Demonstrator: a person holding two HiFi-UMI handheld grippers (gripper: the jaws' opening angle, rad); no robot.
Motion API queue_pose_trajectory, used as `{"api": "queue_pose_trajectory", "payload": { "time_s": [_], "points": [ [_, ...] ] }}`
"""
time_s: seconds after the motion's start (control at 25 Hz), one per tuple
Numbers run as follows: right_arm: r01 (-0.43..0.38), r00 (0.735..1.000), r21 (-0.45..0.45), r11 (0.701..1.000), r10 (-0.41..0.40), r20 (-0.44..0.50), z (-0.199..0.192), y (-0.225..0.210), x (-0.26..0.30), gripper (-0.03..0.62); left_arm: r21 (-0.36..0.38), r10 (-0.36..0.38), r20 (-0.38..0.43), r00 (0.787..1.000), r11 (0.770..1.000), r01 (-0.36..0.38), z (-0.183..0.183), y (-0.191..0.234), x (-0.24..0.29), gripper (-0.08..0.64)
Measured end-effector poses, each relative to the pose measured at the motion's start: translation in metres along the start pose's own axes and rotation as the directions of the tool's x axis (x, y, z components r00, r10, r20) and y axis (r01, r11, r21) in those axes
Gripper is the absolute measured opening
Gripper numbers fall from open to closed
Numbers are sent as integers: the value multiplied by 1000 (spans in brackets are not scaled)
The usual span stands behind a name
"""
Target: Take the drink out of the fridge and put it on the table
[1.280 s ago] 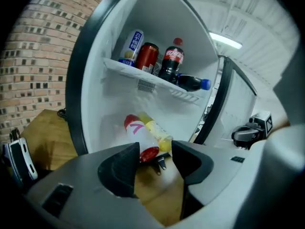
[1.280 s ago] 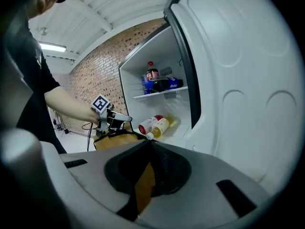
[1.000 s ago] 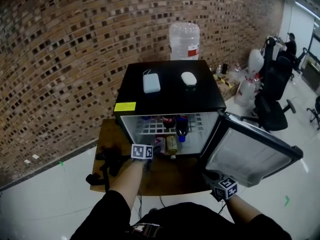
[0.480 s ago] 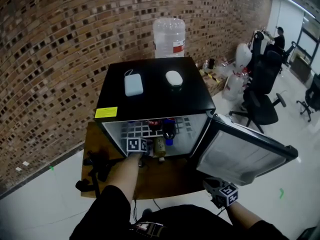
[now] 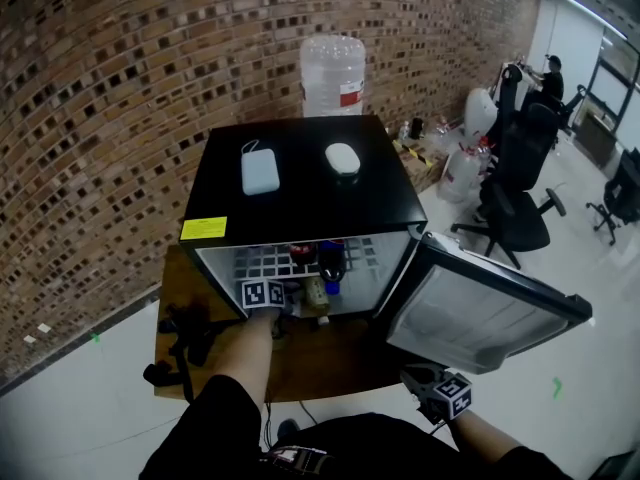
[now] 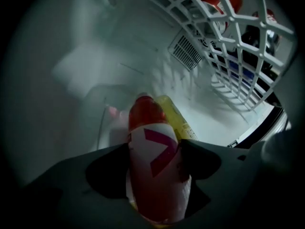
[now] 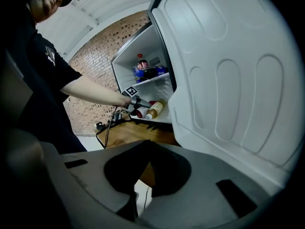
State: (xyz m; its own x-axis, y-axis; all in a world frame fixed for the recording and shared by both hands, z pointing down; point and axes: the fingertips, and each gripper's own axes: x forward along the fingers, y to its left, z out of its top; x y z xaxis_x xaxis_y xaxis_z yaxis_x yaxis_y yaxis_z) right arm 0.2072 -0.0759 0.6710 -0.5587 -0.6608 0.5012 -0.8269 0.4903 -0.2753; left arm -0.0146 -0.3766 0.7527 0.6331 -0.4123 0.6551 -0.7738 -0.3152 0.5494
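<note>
Black fridge point(image 5: 300, 183) stands on a wooden worktop point(image 5: 330, 353) against a brick wall point(image 5: 100, 88). Its door point(image 5: 480, 313) is swung open to the right.

Left tongs point(image 5: 280, 300): reached into the lower compartment, below the wire shelf point(image 6: 228, 46). The jaws are opening. A red drink bottle point(image 6: 152, 156) with a white label and a magenta mark sits between them and fills most of the gap. Whether the pads press on it cannot be confirmed.

Task item: the red drink bottle is inside the fridge, on the compartment floor. A yellow bottle point(image 6: 174, 116) lies just beside it on the right, touching or nearly so.

Wire shelf: carries several more bottles, among them a red one and a dark one with a blue label.

Right tongs point(image 7: 143, 180): jaws closed with nothing between them. The unit is held low, outside the fridge, near the lower edge of the open door.

Fridge top: a pale blue case point(image 5: 259, 171) and a white oval item point(image 5: 342, 157) lie apart from each other. A yellow sticker point(image 5: 203, 229) marks the front left corner.

Surroundings: a large clear water jug point(image 5: 333, 76) stands behind the fridge. A black tangle of gear point(image 5: 185, 338) rests on the left end of the worktop.
</note>
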Motion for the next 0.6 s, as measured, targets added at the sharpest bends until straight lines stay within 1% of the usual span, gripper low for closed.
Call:
{"api": "queue_pose_trajectory", "payload": {
  "time_s": [0.12,0.24,0.4,0.6],
  "points": [
    [4,1000,4,1000,-4,-5,-2,0,-2,15,-28,-46,-17,999,999,45,-4,-2,-3,334],
    [5,1000,12,1000,-5,-7,-4,0,-1,15,-63,-103,-33,994,993,100,-14,-6,-9,334],
    [-9,1000,13,1000,9,-11,-4,4,5,15,-24,-173,-35,984,985,172,-34,-16,-21,331],
    [-38,999,11,999,38,-19,-6,10,16,15,40,-256,44,966,966,254,-56,-26,-42,331]
  ]
}}
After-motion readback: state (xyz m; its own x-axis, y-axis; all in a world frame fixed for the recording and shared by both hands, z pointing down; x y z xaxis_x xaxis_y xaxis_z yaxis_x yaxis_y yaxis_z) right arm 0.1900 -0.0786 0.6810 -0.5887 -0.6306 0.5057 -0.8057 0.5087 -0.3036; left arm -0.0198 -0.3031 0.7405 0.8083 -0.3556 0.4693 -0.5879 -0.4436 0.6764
